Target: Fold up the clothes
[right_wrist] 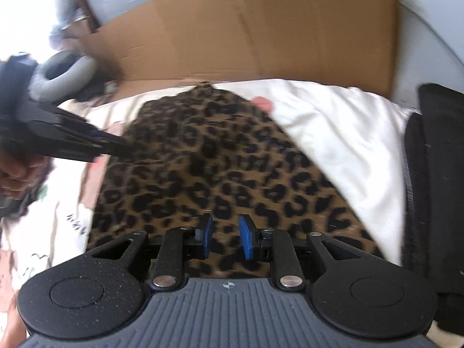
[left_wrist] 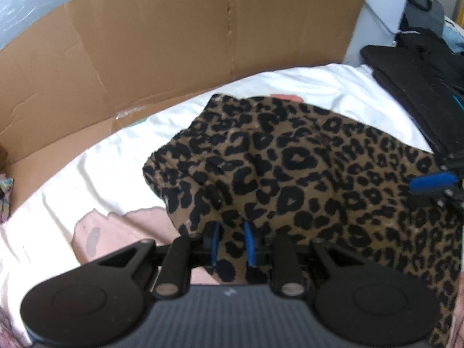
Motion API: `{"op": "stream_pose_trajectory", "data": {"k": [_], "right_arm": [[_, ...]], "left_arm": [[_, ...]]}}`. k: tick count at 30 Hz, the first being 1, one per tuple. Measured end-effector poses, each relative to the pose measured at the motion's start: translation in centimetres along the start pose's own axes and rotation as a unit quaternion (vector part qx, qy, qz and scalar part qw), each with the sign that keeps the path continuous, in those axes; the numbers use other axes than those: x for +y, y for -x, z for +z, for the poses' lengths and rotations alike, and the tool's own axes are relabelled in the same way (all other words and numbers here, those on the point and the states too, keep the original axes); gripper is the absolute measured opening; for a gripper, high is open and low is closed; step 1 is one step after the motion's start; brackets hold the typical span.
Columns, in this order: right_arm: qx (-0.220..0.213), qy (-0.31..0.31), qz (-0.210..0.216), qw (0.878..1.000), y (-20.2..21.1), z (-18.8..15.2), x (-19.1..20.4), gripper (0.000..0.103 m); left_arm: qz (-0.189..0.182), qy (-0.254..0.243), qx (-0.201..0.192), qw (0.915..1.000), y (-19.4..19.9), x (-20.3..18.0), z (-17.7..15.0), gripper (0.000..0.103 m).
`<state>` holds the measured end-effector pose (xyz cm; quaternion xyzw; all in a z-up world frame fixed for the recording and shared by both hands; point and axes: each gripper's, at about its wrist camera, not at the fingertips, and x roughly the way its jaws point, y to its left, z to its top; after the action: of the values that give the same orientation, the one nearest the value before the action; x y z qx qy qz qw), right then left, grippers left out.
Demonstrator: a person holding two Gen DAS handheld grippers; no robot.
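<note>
A leopard-print garment [left_wrist: 290, 174] lies bunched on a bed covered with a white sheet [left_wrist: 72, 179] (the sheet carries pale pink and green prints). A flattened cardboard sheet [left_wrist: 145, 43] stands along the bed's far edge, and the garment's far tip reaches close to it.

In the left wrist view the left tongs [left_wrist: 232, 243] are clenched on a fold of the garment's near-left part: the cloth rises in a ridge between the blue pads [left_wrist: 248, 243] and hangs forward off them, just above a pink patch of the sheet. The right tongs [left_wrist: 432, 181] show at the right margin of that view, over the garment's right side.

In the right wrist view the right tongs [right_wrist: 224, 237] hold a modest gap over the garment's near edge; leopard cloth fills the space between the blue pads [right_wrist: 246, 239], but blur hides whether they pinch it. The left tongs [right_wrist: 95, 148] reach in from the left, a hand [right_wrist: 17, 174] gripping the handle. Dark bags [left_wrist: 420, 69] sit at the bed's right edge.
</note>
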<state>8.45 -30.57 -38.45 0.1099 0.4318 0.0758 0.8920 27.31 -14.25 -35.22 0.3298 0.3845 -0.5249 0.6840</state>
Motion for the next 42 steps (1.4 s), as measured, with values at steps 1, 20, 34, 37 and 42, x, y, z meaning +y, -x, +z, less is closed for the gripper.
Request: {"op": "stream_pose_trajectory", "data": {"k": [1,20,34,37,42], "right_arm": [[0.002,0.006,0.005,1.0,-0.2,0.1,0.5,0.029],[0.072,0.08,-0.004,0.994,-1.1,-1.2,2.6,0.035],[0.072,0.052,-0.009,0.996,-1.3,-2.1,2.6,0.035],[0.071,0.056,-0.02,0.996,-1.0,-2.2,2.1,0.035],[0.07,0.049,-0.041,0.995,-0.4,-2.6,0.5,0.035]], "left_arm": [[0.0,0.011,-0.001,0.9999,-0.6,0.3,-0.2,0.021],[-0.056,0.057,-0.035,0.9962,3.0,-0.9,-4.0,0.019],[-0.07,0.05,-0.012,0.9962,0.9,-3.4,-5.6,0.023],[-0.067,0.046,-0.008,0.9966,1.0,-3.2,-6.2,0.023],[-0.054,0.037,0.002,0.9978,1.5,-2.8,-7.3,0.023]]}}
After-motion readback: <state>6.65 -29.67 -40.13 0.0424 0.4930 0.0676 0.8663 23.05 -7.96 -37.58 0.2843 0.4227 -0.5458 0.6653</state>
